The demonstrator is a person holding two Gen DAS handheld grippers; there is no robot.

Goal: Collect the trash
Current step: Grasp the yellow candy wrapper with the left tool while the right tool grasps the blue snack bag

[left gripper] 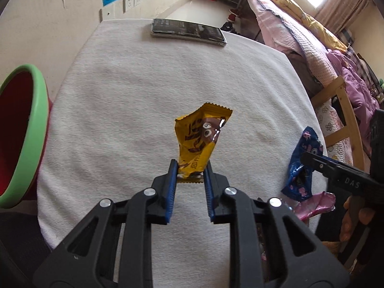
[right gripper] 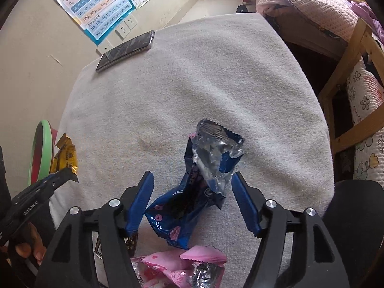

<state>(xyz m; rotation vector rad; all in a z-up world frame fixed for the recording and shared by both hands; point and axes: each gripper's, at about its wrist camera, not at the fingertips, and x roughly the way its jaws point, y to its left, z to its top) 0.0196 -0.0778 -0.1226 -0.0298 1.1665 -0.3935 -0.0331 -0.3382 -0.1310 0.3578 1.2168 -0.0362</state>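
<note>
A crumpled yellow snack wrapper (left gripper: 200, 132) sticks up above the white cloth-covered table (left gripper: 144, 84), its lower end pinched between the blue pads of my left gripper (left gripper: 190, 165), which is shut on it. The same wrapper (right gripper: 64, 153) shows at the left of the right wrist view, beside the bin. A torn blue wrapper with a silver lining (right gripper: 189, 199) lies between the fingers of my right gripper (right gripper: 192, 176), which is open; the pads stand apart from the foil. A pink wrapper (right gripper: 172, 266) lies just below it at the table's near edge.
A bin with a green rim and red inside (left gripper: 28, 129) stands off the table's left side. A phone (left gripper: 187, 31) lies at the far edge. A dark brown wrapper (right gripper: 130, 244) peeks from under my right gripper's left finger. A wooden bed frame (right gripper: 345, 72) with bedding is at the right.
</note>
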